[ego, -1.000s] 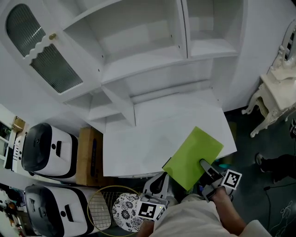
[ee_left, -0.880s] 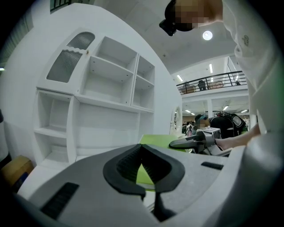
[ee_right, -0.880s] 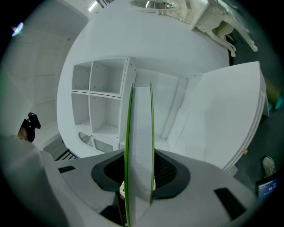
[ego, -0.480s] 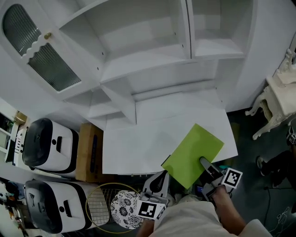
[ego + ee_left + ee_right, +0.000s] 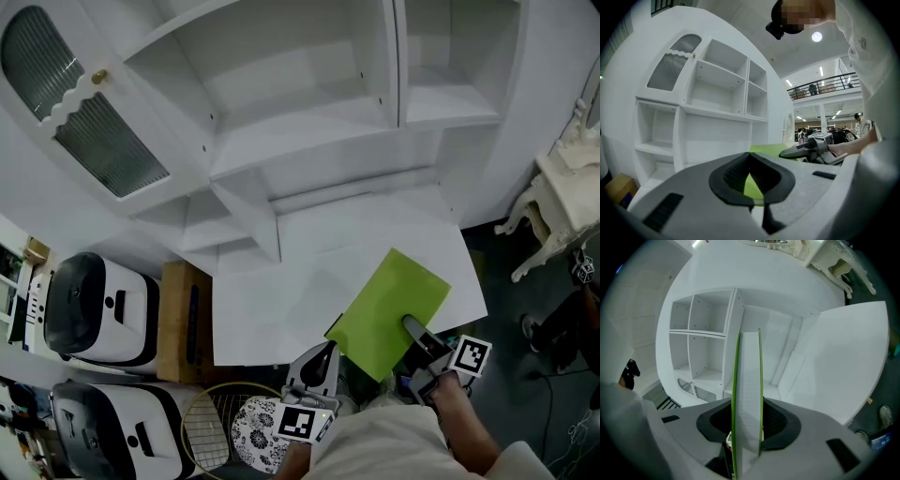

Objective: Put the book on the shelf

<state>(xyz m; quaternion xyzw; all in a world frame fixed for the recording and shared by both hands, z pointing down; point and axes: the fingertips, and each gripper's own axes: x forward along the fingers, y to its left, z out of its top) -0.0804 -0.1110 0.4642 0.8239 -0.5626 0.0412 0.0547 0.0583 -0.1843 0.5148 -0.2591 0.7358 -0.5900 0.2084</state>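
Only one green book [image 5: 391, 311] is seen, clamped between the fingers of the right gripper [image 5: 417, 336] and held above the white worktop [image 5: 272, 305], before the one shelf unit [image 5: 300, 141]. The fingers of the left gripper [image 5: 320, 360] are pressed together, empty.

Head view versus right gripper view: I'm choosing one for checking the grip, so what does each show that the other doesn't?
Only the head view shows the flat cover of the green book, the left gripper and two white appliances. Only the right gripper view shows the page edge between the covers, clamped in the jaws of the right gripper. Both show the green book, the right gripper and the white shelves.
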